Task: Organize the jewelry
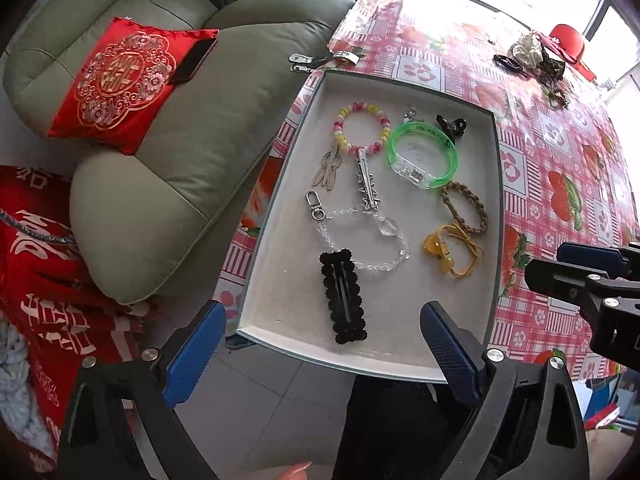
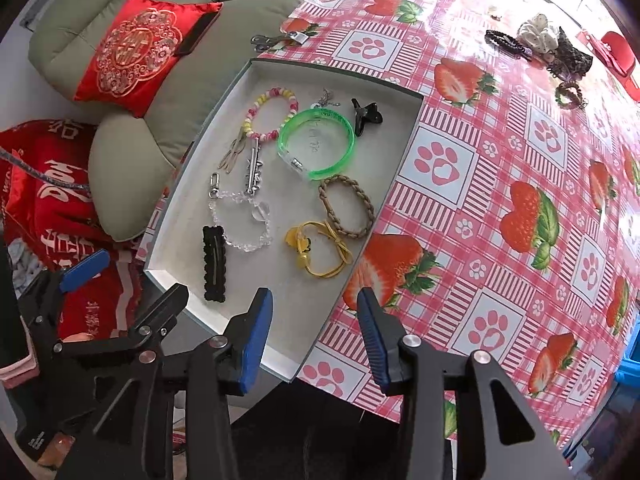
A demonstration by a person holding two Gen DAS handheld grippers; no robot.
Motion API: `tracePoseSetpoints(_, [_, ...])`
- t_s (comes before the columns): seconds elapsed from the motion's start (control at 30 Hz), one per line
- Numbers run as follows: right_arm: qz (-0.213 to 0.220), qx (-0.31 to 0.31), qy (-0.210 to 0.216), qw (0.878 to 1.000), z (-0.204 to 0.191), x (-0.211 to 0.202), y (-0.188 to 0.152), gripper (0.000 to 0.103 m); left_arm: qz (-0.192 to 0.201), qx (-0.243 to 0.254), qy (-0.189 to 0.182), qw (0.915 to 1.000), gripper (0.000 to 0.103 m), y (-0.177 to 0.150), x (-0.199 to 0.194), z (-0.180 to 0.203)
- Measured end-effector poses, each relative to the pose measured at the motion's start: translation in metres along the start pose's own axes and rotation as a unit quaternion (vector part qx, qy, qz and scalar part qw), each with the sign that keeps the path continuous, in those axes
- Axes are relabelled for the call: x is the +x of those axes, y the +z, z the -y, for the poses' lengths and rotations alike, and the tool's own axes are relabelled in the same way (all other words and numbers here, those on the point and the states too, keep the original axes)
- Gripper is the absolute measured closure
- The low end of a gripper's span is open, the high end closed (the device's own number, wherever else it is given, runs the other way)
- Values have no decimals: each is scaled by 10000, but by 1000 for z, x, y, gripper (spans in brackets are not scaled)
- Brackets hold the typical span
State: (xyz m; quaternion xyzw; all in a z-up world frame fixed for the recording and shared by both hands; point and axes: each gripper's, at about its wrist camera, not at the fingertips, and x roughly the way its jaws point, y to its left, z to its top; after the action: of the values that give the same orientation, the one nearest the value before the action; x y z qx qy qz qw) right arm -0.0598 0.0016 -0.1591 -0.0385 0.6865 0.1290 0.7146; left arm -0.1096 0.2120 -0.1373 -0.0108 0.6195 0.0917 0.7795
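Strawberry-print worktop point(image 2: 500, 168) carries shallow grey tray point(image 1: 400, 88) at near corner, beside green sofa point(image 1: 200, 160). Left gripper point(image 1: 324, 344) and right gripper point(image 2: 316, 336) hover at tray's near edge, jaws spread, holding nothing. Inside tray, near to far: black hair clip point(image 1: 343, 296), clear bead bracelet point(image 1: 360, 236), yellow tie point(image 1: 452, 250), braided band point(image 1: 466, 208), green bangle point(image 1: 422, 156), pastel bead bracelet point(image 1: 362, 128). Far side of worktop: scrunchies point(image 2: 538, 34).

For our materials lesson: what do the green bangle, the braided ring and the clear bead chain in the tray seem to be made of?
Green bangle: translucent glossy plastic, likely; light passes through it.
Braided ring: matte tan cord or leather, plaited strands; which one is unclear.
Clear bead chain: transparent glass or acrylic beads, with a shiny metal clasp.
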Motion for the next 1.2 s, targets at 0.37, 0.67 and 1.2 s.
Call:
tracePoseSetpoints(0.37, [151, -173, 42, 9997, -9, -20, -8, 42, 39, -154, 35, 9999, 1, -6, -22, -4])
tracePoseSetpoints(0.67, [516, -304, 152, 9981, -7, -58, -13, 19, 263, -167, 160, 9994, 1, -19, -56, 14])
tracePoseSetpoints(1.2, [1191, -414, 19, 9920, 6, -119, -48, 10, 409, -125, 322, 9986, 1, -46, -107, 32])
